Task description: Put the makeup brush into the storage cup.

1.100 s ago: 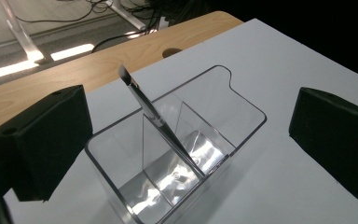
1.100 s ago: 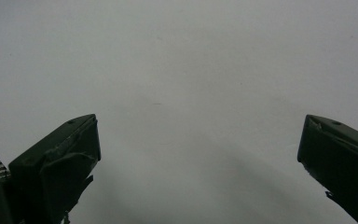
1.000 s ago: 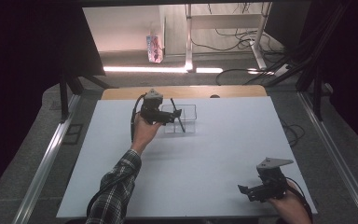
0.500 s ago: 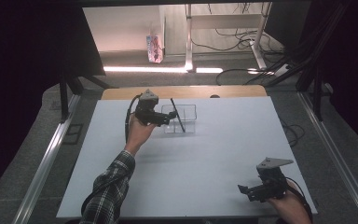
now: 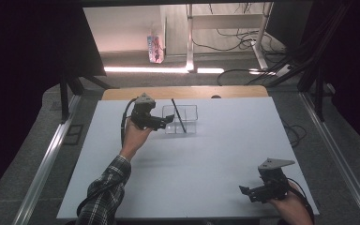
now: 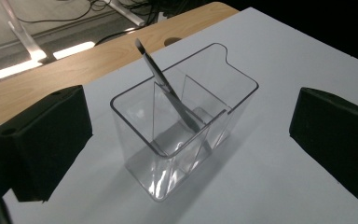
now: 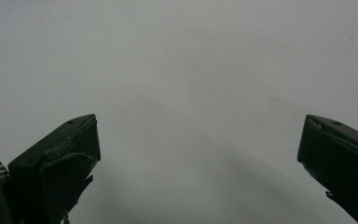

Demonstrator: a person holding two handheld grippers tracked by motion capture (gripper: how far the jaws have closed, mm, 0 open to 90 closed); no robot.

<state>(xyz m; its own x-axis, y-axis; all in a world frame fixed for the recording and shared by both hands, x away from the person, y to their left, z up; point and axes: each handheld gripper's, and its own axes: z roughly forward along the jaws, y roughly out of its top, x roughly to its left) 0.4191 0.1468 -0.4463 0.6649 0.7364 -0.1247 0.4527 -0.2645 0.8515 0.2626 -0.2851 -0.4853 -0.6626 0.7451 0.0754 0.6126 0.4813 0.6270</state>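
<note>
A clear plastic box (image 5: 180,119) with inner dividers stands at the back middle of the white table (image 5: 215,154). A thin dark metal tool (image 5: 178,115), like tweezers, leans inside it with its top sticking out. In the left gripper view the box (image 6: 182,126) and the leaning tool (image 6: 168,88) sit between and beyond the two jaws. My left gripper (image 5: 165,123) is held just left of the box, open and holding nothing. My right gripper (image 5: 247,193) rests low near the table's front right corner, open over bare table surface (image 7: 191,93).
A wooden strip (image 5: 187,92) runs along the table's back edge. Behind it are cables and a small carton (image 5: 154,48) on the floor. Metal rails (image 5: 47,164) flank both sides of the table.
My left gripper has drawn back to the left, away from the box, leaving the tool leaning inside. The right gripper has stayed put.
</note>
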